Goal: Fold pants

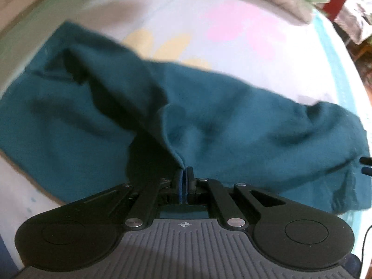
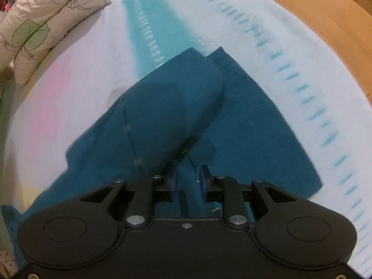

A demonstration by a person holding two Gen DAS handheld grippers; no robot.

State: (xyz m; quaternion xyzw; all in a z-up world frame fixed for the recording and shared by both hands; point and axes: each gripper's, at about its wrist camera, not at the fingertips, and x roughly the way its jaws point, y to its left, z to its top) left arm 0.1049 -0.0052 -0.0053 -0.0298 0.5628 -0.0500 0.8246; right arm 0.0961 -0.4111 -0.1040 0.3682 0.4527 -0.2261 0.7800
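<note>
Teal pants point(image 1: 209, 121) lie across a bed, partly lifted and rumpled. My left gripper point(image 1: 185, 171) is shut on a raised edge of the pants, and the cloth rises in a ridge from its tips. In the right wrist view the pants point(image 2: 176, 107) are folded over on themselves, one layer lifted above the flat leg point(image 2: 255, 144). My right gripper point(image 2: 188, 174) holds a thick bunch of the cloth between its blue pads, jaws a little apart around it. The right gripper's fingertips point(image 1: 366, 165) show at the right edge of the left wrist view.
The bedsheet point(image 1: 209, 23) is white with pink and yellow patches and a turquoise stripe point(image 2: 148, 25). A leaf-print duvet point(image 2: 46, 18) is piled at the far side. The bed edge and brown floor point(image 2: 325, 18) lie to the right.
</note>
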